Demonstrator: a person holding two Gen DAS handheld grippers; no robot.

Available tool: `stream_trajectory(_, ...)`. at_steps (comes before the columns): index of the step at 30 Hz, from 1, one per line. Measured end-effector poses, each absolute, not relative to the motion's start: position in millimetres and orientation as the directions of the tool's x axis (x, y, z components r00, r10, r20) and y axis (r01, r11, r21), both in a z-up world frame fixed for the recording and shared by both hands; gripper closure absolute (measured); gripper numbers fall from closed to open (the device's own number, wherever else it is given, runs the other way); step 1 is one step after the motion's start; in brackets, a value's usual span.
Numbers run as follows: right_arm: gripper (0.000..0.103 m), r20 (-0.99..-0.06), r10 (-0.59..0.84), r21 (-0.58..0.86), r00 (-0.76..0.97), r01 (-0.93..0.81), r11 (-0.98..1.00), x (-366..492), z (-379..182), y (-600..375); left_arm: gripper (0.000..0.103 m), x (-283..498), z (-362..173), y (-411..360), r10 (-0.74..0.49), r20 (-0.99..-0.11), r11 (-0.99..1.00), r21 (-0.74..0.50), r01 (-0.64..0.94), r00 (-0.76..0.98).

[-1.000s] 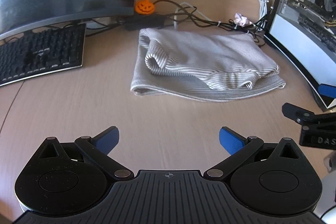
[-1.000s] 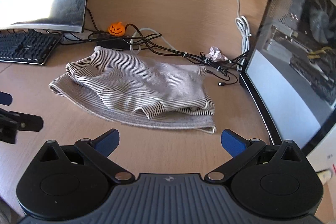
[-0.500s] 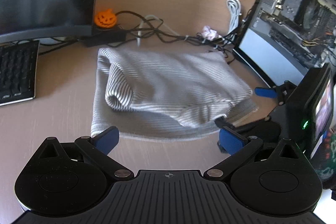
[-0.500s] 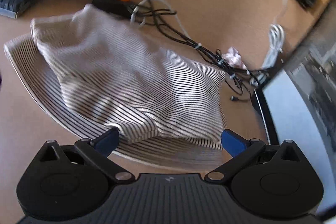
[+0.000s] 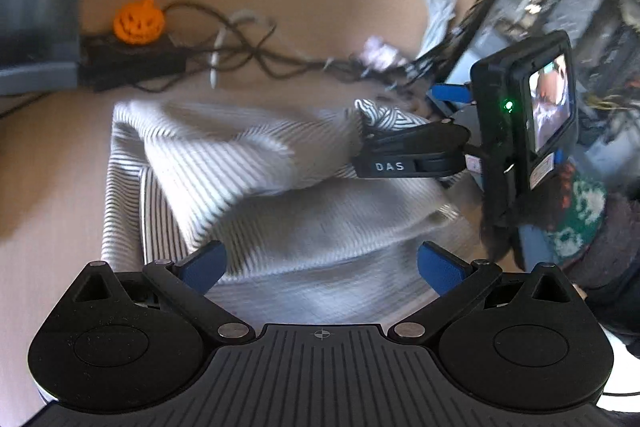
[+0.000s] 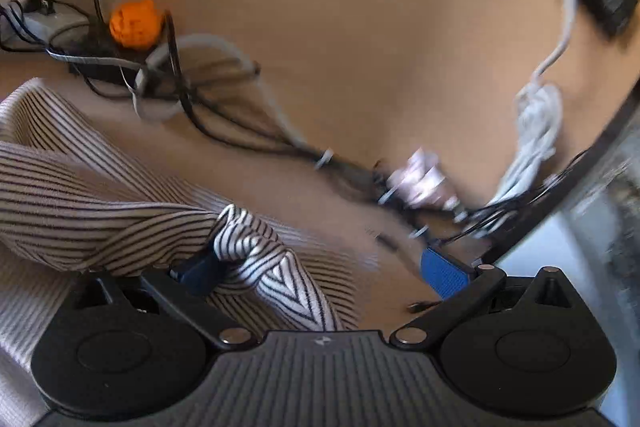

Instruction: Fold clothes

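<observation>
My left gripper [image 5: 320, 263] hangs with its jaws spread wide over the near hem of the striped garment [image 5: 248, 163], nothing between the blue fingertips [image 5: 204, 265] but cloth lying flat below them. The garment sprawls on the wooden desk [image 5: 48, 163] from about ten o'clock to two o'clock of my left view, its long axis running side to side across me, a loose upper layer bunched over a flatter lower one. My right gripper [image 6: 320, 267] is the nearer one to the work: it sits at the garment's right end, at two o'clock from my left jaws, and a puckered fold of stripes lies between its fingers, pressed against the left fingertip while the right fingertip stands well clear at three o'clock, so those jaws are open around the fold, not clamped on it. Beyond, at eleven o'clock, an orange pumpkin figure [image 5: 138, 21] sits among tangled cables [image 6: 224, 115], close behind the cloth's far edge. I judge the coming move turns on that right-end fold: any lift or carry-over would travel leftward along the long axis, toward nine o'clock, with my left jaws placed to pin or take the near hem.
</observation>
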State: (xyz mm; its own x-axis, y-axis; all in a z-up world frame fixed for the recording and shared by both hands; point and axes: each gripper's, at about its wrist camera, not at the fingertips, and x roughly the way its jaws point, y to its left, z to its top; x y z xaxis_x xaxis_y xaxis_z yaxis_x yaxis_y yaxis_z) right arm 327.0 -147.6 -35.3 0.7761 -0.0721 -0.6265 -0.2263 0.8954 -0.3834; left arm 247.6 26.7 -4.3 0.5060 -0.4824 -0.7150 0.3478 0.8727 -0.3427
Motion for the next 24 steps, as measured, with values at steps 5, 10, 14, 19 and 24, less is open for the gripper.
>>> stream_trajectory(5, 0.000, -0.683, 0.006, -0.259, 0.730, -0.251, 0.933, 337, -34, -165, 0.000, 282, -21, 24, -0.508, -0.726, 0.861, -0.410, 0.302, 0.463)
stream_trajectory(10, 0.000, -0.726, 0.056, -0.127, 0.686, -0.213, 0.969, 341, -34, -180, 0.000, 289, -22, 24, -0.522, -0.724, 0.852, -0.420, 0.312, 0.451)
stream_trajectory(14, 0.000, -0.725, 0.050, -0.127, 0.687, -0.204, 0.971, 327, -33, -177, 0.000, 278, -23, 31, -0.536, -0.717, 0.844, -0.440, 0.307, 0.446)
stream_trajectory(19, 0.000, -0.733, 0.076, -0.117, 0.676, -0.236, 0.965, 289, -32, -175, 0.000, 264, -23, 44, -0.553, -0.712, 0.833, -0.482, 0.271, 0.432)
stream_trajectory(24, 0.000, -0.782, 0.113, -0.097, 0.613, -0.299, 0.949, 228, -24, -173, 0.000, 211, -22, 59, -0.592, -0.710, 0.805, -0.541, 0.242, 0.383)
